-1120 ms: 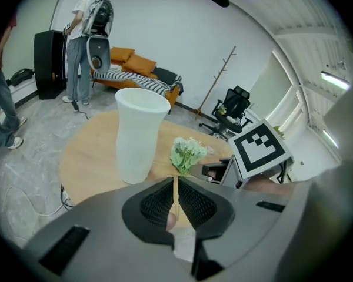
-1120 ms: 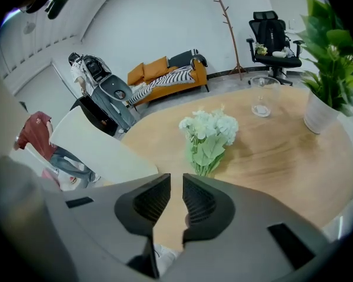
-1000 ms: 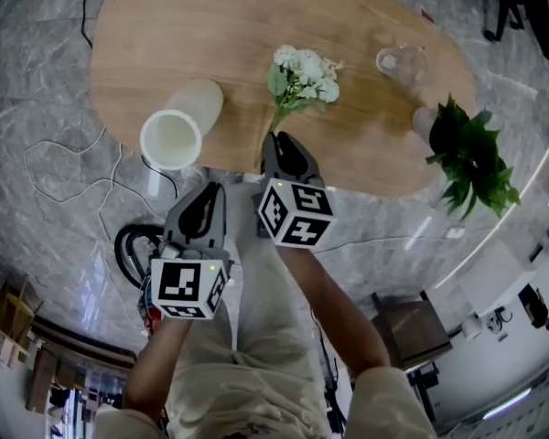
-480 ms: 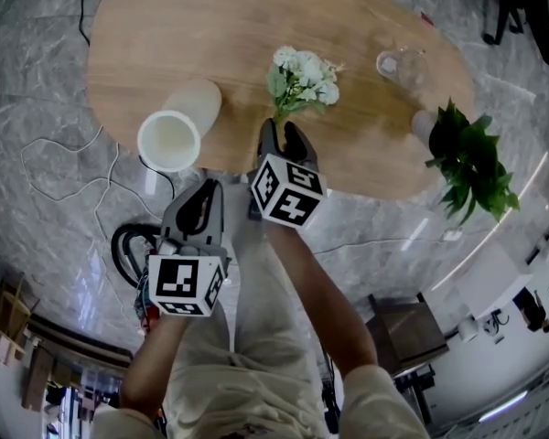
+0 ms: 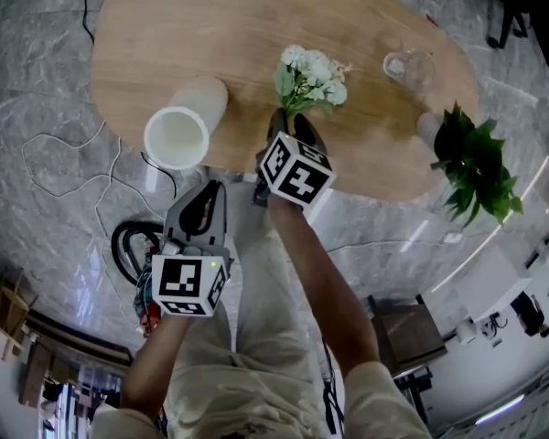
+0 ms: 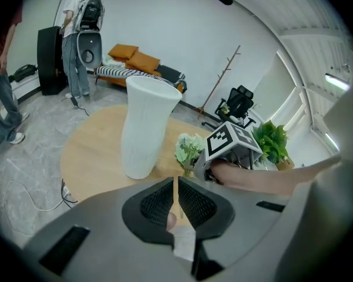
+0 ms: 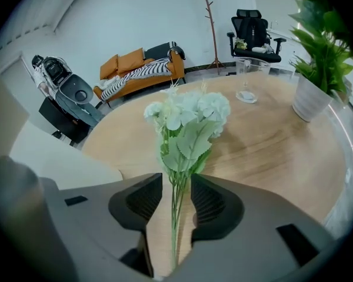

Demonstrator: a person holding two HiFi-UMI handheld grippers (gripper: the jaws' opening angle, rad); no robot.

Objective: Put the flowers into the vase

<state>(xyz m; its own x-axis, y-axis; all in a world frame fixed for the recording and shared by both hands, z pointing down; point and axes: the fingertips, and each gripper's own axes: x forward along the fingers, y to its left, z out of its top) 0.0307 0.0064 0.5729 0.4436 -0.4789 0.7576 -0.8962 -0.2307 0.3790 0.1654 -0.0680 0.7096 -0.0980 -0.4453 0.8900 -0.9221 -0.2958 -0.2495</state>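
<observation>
A bunch of white flowers (image 5: 311, 76) with green leaves lies on the oval wooden table (image 5: 210, 26), stems toward me. My right gripper (image 5: 293, 123) is at the stems, just inside the table's near edge. In the right gripper view its jaws have just been opening: the right gripper (image 7: 176, 184) stands open, the thin stems of the flowers (image 7: 188, 119) running between the pads without touching them. The tall white vase (image 5: 178, 135) stands upright at the table's front left. My left gripper (image 5: 204, 195) hangs below the table edge, shut and empty; the left gripper (image 6: 175, 185) faces the vase (image 6: 144, 128).
A clear glass (image 5: 404, 65) stands at the table's far right, a potted green plant (image 5: 471, 158) at its right end. Cables (image 5: 64, 167) lie on the marble floor to the left. People (image 6: 0, 93) stand by a sofa (image 6: 135, 63) beyond the table.
The right gripper has moved forward over the table edge and sunk to the flower stems, its jaws opening around them. The left gripper has stayed in place.
</observation>
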